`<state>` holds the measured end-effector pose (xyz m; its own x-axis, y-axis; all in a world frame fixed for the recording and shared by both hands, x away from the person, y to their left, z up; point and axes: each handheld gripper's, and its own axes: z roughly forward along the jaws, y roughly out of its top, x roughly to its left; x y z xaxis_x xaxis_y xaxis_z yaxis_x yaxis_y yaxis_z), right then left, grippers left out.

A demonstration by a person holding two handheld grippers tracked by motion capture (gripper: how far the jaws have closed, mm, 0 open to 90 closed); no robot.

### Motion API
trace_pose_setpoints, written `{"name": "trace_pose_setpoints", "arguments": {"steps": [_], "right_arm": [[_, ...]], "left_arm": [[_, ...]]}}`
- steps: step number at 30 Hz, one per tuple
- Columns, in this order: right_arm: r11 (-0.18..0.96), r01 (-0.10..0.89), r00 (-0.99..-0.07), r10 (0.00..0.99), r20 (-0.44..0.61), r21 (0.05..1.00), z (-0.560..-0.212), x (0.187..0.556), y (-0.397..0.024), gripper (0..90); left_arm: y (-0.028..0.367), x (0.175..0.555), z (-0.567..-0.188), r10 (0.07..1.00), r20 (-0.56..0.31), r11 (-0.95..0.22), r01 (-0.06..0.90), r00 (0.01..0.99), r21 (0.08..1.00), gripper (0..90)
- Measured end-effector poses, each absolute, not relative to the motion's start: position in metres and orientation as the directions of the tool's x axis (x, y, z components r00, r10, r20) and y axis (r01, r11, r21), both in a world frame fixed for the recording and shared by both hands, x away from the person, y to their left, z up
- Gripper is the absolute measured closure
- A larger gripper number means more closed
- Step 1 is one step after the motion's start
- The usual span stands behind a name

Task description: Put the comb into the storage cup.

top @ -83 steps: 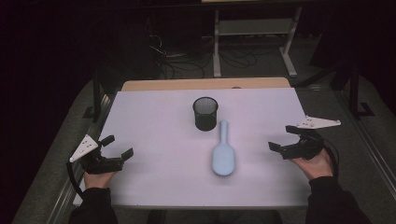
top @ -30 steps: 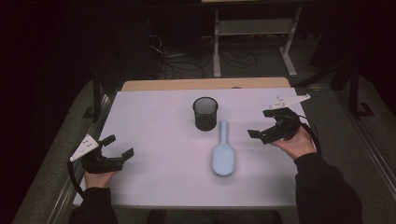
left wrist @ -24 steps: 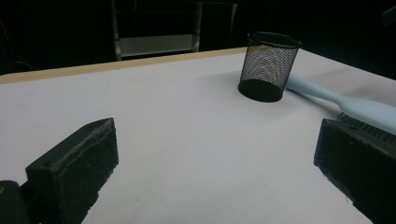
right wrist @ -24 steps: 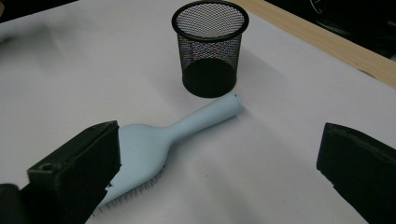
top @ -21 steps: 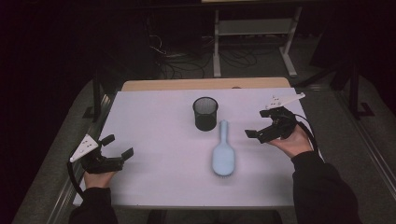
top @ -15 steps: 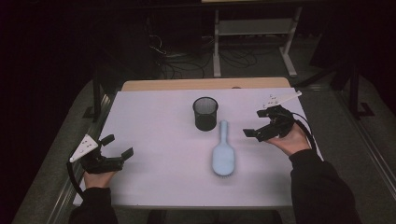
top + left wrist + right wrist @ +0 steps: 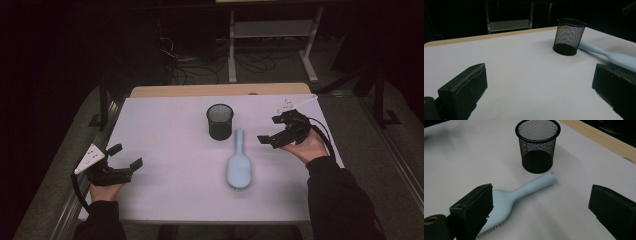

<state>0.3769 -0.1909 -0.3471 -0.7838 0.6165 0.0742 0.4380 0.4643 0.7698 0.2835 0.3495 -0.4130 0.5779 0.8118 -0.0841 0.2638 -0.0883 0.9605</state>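
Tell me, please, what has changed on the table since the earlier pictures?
The right gripper moved away from the person and leftward, toward the light blue hairbrush, jaws open, holding nothing. The left gripper, the brush and the black mesh cup stayed where they were.

Pale-blue hairbrush [image 7: 238,165] bristles-down beside mesh cup [image 7: 220,121]

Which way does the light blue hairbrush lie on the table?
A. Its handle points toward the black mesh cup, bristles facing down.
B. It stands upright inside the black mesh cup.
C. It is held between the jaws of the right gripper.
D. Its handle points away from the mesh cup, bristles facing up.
A: the hairbrush lies flat, its handle end close to the mesh cup, bristles against the table, and the right gripper is open, off it.
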Motion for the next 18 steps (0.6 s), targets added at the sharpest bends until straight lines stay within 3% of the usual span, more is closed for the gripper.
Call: {"name": "trace_pose_setpoints", "arguments": {"steps": [18], "right_arm": [[0.495, 0.436, -0.81, 0.58, 0.087, 0.752, -0.359, 0.389, -0.174, 13.7]], "left_arm": [[0.348, 0.284, -0.412, 0.81, -0.081, -0.096, 0.268, 0.581, 0.959, 0.0]]}}
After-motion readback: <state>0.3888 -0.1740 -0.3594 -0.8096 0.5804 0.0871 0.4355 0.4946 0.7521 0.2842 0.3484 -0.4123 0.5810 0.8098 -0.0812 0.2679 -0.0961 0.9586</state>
